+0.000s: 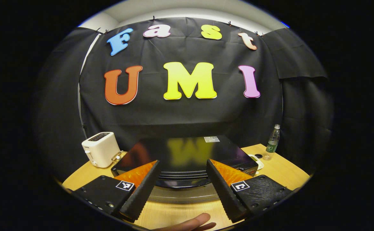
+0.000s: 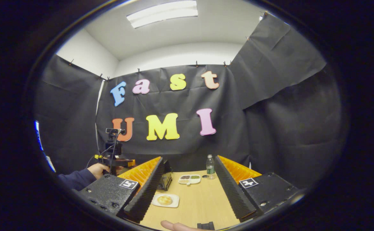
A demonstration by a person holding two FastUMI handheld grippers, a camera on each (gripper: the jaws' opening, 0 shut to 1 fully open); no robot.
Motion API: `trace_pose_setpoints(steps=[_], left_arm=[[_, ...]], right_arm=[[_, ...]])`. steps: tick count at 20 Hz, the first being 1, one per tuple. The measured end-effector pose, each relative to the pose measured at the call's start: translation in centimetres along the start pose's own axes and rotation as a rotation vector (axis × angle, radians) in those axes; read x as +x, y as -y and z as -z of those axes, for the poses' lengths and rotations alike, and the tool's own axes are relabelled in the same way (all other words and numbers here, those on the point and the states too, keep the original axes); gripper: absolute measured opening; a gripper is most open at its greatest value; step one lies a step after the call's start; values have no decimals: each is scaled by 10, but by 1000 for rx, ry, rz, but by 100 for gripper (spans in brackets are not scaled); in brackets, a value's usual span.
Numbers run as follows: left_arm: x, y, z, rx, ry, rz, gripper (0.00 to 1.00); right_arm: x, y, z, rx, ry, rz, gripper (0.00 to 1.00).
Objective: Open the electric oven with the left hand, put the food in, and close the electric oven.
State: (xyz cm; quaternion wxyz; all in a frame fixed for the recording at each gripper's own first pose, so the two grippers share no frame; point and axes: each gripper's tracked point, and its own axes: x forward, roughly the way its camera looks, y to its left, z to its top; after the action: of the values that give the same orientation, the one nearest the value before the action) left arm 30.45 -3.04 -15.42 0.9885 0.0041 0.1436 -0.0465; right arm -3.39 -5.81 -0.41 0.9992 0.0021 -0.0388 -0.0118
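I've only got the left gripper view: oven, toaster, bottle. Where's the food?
Observer: The right gripper view has a round bun on a small white plate, on the table between the right gripper fingers' line of sight.
Operator: Is the right gripper holding anything?
Observer: No, its fingers are spread open with nothing between them.
Operator: White thing behind the oven, by the bottle?
Observer: A divided dish with a few fillings, beside the bottle.
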Motion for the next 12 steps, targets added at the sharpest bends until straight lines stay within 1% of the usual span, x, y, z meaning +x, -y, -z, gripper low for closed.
trace_pose_setpoints(steps=[2, 3, 5, 6, 7, 8, 12], left_arm=[[7, -4, 8, 1, -18, -11, 94], [11, -5, 15, -6, -39, -12, 96], [14, -13, 33, -14, -101, -26, 95], [14, -16, 27, -3, -82, -35, 98], [10, -18, 29, -18, -105, -27, 92], [8, -16, 29, -27, -109, -21, 98], [0, -16, 34, -21, -137, -11, 99]], right_arm=[[1, 5, 3, 1, -3, 18, 96], [1, 7, 6, 6, -7, 21, 96], [3, 11, 9, 12, -16, 26, 96], [4, 14, 11, 11, -20, 32, 96], [4, 17, 13, 11, -24, 40, 96], [4, 18, 14, 8, -32, 47, 96], [1, 13, 13, 2, -37, 43, 96]])
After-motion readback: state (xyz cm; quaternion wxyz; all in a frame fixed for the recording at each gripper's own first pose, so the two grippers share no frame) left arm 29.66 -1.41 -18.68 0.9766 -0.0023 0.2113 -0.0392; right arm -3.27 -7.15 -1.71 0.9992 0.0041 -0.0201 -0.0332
